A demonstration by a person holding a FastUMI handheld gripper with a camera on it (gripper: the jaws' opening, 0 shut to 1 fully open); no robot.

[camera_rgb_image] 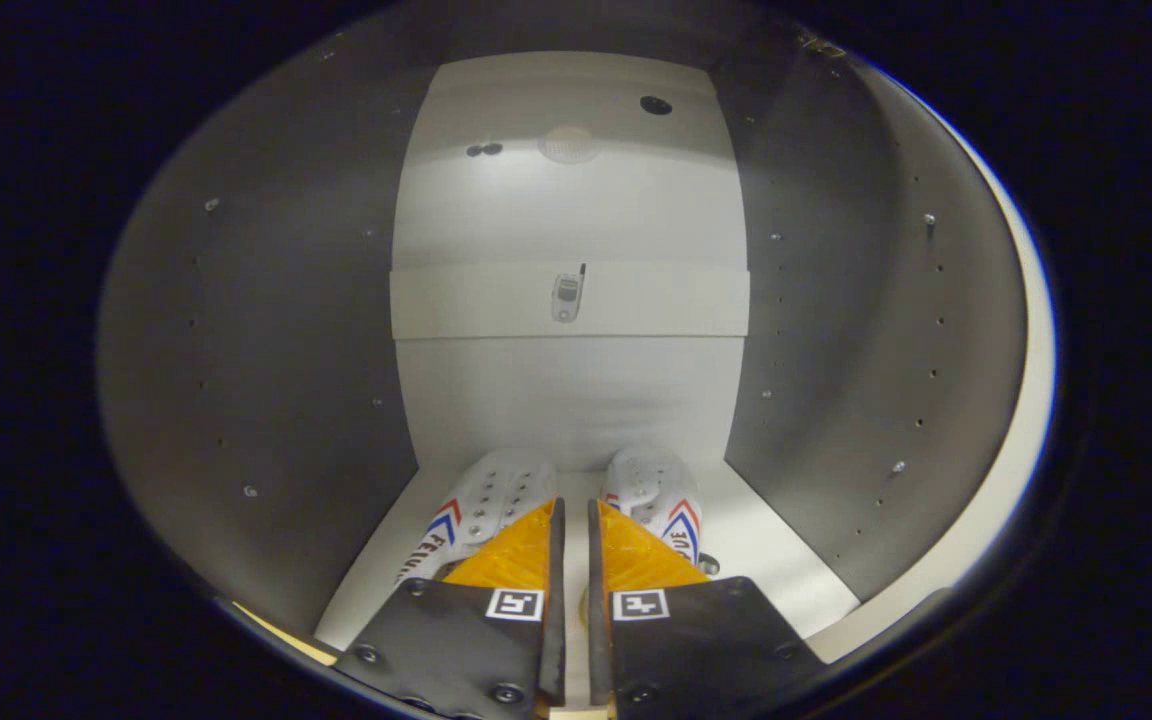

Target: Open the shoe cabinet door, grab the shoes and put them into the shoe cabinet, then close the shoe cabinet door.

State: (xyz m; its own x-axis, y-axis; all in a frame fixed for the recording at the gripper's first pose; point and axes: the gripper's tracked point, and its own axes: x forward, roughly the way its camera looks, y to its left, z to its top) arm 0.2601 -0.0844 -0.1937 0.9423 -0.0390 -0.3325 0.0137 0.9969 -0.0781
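A pair of white shoes with red and blue stripes lies on the cabinet floor (771,560), toes towards the back panel. The left shoe (496,490) and the right shoe (651,485) lie side by side. My gripper (576,512) reaches inside the shoe cabinet, one finger over each shoe, with only a narrow slit between the fingers. It looks shut on the shoes' adjoining inner sides, though the fingers hide the heels and the contact itself.
The cabinet's grey side walls stand close on the left (286,350) and right (836,350), dotted with peg holes. A pale cross rail (456,300) spans the white back panel (566,400) above the shoes. The cabinet's light front edge (1028,400) curves on the right.
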